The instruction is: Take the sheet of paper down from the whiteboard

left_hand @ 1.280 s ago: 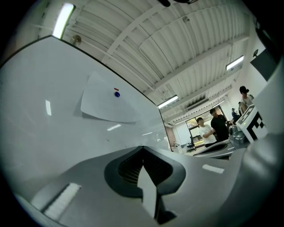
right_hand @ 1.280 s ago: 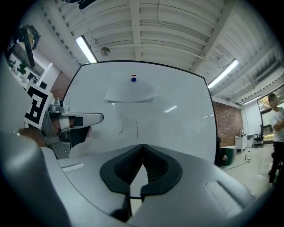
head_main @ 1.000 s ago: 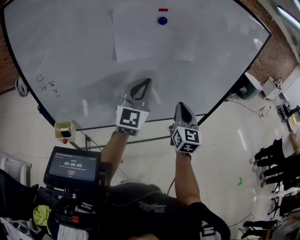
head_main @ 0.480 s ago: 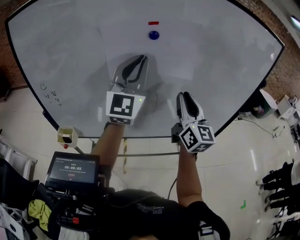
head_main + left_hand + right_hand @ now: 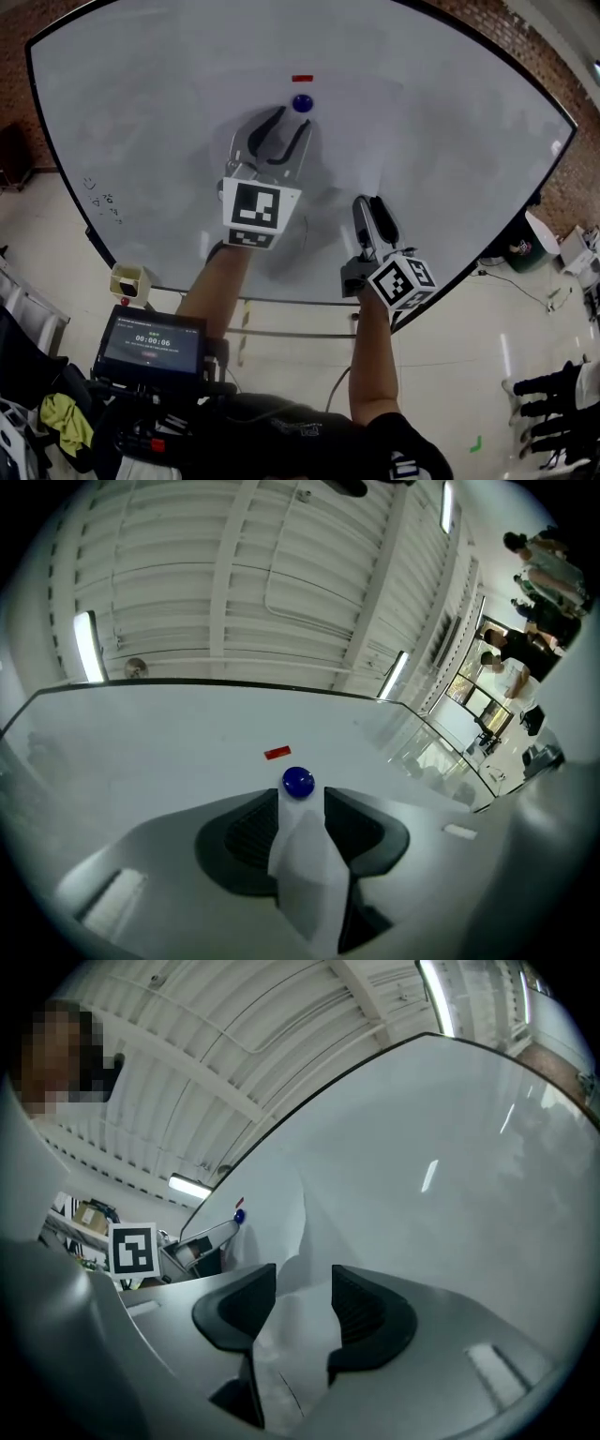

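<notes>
A white sheet of paper hangs on the whiteboard, pinned at its top by a round blue magnet. A small red magnet sits just above. My left gripper is raised right below the blue magnet; its jaws are opening, with a fold of the paper between them. My right gripper is lower and to the right; its jaws are opening too, around the sheet's lower part.
A handheld screen hangs at the person's left side. A small box is fixed at the board's lower left corner. The board's black frame runs under both arms. Seated people are at the far right.
Both grippers have risen up the whiteboard and gone from shut to open. The left one has come up to the blue magnet; the right one has rolled and moved to the sheet's lower part.
</notes>
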{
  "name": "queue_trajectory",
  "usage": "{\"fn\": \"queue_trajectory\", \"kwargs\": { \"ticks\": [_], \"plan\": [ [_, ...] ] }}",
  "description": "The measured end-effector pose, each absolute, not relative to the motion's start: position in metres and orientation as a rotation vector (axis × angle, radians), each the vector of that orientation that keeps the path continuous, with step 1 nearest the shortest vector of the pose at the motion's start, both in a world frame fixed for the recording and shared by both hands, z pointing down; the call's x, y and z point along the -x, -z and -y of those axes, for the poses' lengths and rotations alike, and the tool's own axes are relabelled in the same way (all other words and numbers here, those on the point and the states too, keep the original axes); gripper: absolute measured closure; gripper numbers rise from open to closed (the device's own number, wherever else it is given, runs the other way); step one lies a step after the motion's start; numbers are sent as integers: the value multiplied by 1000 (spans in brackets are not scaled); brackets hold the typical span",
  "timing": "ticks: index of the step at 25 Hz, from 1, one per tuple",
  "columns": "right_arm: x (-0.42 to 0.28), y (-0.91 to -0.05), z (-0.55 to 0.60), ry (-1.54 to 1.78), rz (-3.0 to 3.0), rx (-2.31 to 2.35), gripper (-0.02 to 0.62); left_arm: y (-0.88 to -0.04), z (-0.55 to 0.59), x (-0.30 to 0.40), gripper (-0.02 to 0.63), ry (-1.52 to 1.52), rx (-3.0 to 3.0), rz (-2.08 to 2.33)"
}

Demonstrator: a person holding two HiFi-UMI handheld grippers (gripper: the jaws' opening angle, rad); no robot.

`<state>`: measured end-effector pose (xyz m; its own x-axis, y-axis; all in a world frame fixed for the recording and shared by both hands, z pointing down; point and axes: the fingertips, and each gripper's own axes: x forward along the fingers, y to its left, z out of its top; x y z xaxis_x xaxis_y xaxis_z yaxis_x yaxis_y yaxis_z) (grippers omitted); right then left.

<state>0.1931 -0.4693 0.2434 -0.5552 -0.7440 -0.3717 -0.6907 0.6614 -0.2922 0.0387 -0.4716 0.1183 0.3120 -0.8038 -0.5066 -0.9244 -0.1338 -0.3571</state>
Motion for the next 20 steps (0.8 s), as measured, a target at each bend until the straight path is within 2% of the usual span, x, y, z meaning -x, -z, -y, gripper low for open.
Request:
{"fn": "queue_trajectory", "kwargs": {
  "ticks": [5,17,20],
  "plan": [
    [-199,-225,473,123,-2432,1056,397,-109,473,-49,451,-243,1902,-1580],
    [-164,-224,480,109,-2513,992,397,-106,479,-42,453,-198,1861,-1615],
    [-160,-226,484,125,-2530,980,447,-105,481,-39,474,-194,1841,-1638]
  ]
}}
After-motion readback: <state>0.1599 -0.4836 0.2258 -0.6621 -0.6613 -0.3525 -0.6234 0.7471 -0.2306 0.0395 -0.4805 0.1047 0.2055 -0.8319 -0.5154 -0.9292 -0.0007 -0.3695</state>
